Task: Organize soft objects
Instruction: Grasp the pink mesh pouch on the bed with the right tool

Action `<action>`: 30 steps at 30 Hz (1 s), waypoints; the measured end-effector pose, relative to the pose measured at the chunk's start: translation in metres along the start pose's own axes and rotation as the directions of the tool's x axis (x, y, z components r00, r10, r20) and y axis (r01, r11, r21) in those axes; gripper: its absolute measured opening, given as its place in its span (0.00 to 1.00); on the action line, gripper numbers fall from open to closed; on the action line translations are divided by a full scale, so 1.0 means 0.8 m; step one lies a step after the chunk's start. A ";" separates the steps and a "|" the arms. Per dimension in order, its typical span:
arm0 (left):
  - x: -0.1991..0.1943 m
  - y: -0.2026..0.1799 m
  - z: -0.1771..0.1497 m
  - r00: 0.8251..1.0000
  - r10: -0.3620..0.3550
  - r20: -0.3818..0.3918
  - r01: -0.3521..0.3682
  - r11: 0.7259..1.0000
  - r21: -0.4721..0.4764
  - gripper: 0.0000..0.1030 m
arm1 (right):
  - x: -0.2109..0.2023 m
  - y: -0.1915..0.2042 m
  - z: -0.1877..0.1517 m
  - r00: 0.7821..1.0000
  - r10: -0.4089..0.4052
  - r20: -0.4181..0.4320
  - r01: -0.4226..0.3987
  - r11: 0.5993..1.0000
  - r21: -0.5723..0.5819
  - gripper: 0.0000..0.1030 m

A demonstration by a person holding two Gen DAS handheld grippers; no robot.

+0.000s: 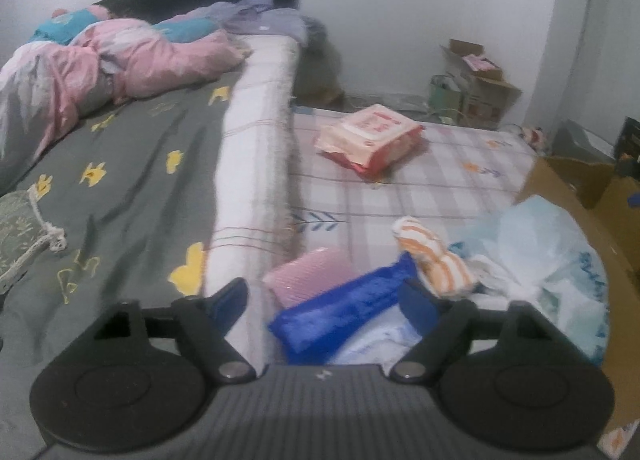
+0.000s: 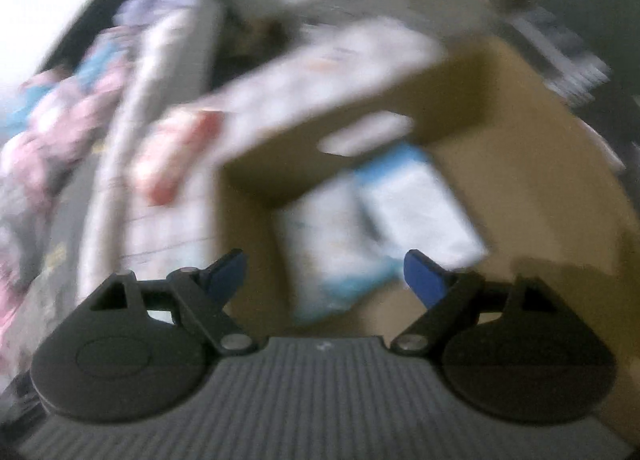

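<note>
Lying between left hand-held gripper (image 1: pixel 324 300) fingers, seemingly: blue pack (image 1: pixel 340 310)

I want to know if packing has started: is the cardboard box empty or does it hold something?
Not empty. The right wrist view, though blurred, shows pale white-and-blue packs lying inside the open box.

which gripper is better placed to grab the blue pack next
Left. The left gripper is open with the blue pack between its fingers, while the right gripper hangs open over the cardboard box.
</note>
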State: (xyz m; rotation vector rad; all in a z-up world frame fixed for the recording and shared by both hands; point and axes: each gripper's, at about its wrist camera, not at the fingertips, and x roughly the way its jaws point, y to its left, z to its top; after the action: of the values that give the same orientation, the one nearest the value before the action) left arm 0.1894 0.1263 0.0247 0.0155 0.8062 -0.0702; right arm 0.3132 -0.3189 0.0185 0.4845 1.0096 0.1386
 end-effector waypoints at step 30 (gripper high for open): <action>0.165 0.044 0.029 0.939 -0.080 -0.334 0.033 0.989 -0.144 0.70 | 0.386 0.328 -0.080 0.747 0.235 -0.622 -0.424 0.889 -0.174 0.61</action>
State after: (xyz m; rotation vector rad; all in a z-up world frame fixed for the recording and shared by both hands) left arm 0.3000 0.1531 -0.0550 -0.1290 1.1566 -0.0676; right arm 0.4528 0.0361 -0.1313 0.3329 1.4727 0.8069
